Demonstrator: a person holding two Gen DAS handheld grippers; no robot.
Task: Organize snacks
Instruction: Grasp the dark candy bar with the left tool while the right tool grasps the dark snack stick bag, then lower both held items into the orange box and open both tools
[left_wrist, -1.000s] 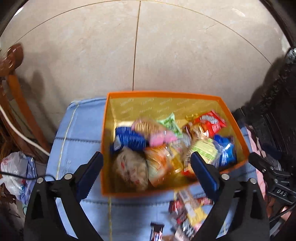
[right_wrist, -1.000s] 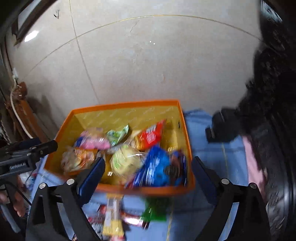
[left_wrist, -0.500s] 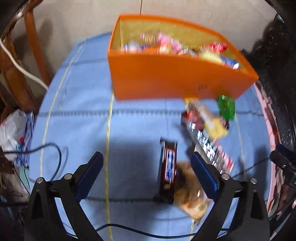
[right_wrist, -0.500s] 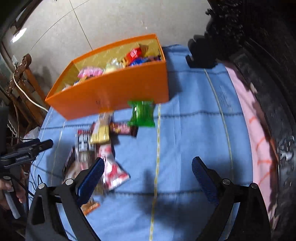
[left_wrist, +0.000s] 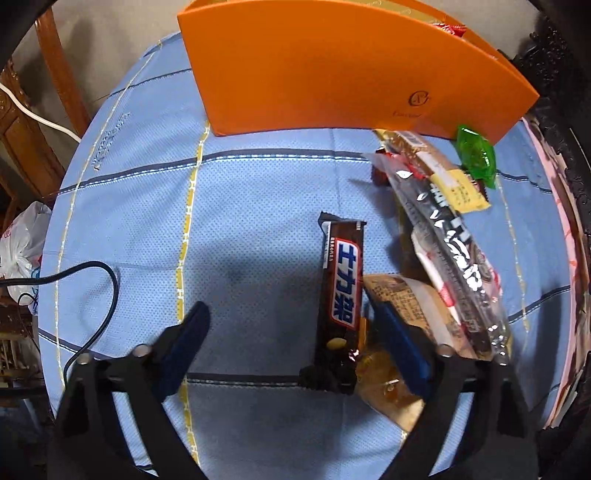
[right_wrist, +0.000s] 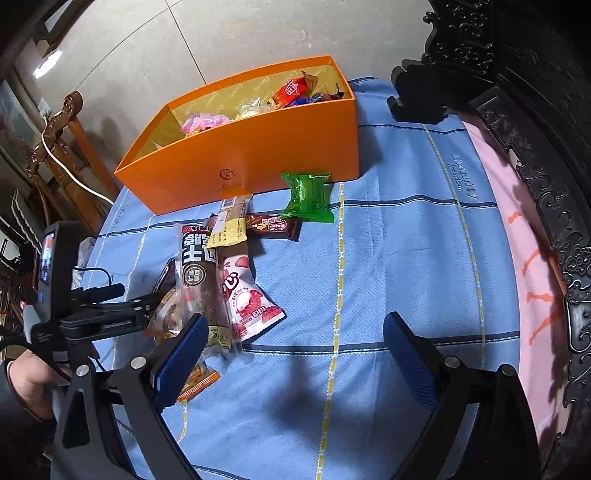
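Observation:
An orange box (left_wrist: 332, 74) (right_wrist: 258, 155) with several packets inside stands at the back of the blue cloth. In front of it lie loose snacks: a green packet (left_wrist: 476, 155) (right_wrist: 308, 195), a long dark packet (left_wrist: 450, 251) (right_wrist: 199, 266), a yellow bar (right_wrist: 231, 225) and a pink-and-white packet (right_wrist: 247, 295). My left gripper (left_wrist: 291, 332) points down over a dark chocolate bar (left_wrist: 340, 291). The bar lies between the closing jaws, near the right finger, and no pad presses on it. My right gripper (right_wrist: 295, 350) is open over bare cloth, right of the pile.
A black cable (left_wrist: 99, 295) curls over the cloth's left side. Wooden furniture (left_wrist: 55, 74) and a white plastic bag (left_wrist: 22, 236) stand beyond the left edge. Dark carved furniture (right_wrist: 517, 110) and a black stand (right_wrist: 417, 96) border the right. A hand (right_wrist: 26, 376) grips the other tool.
Both grippers came down from above the box to the cloth in front of it. The left jaws have narrowed around the chocolate bar.

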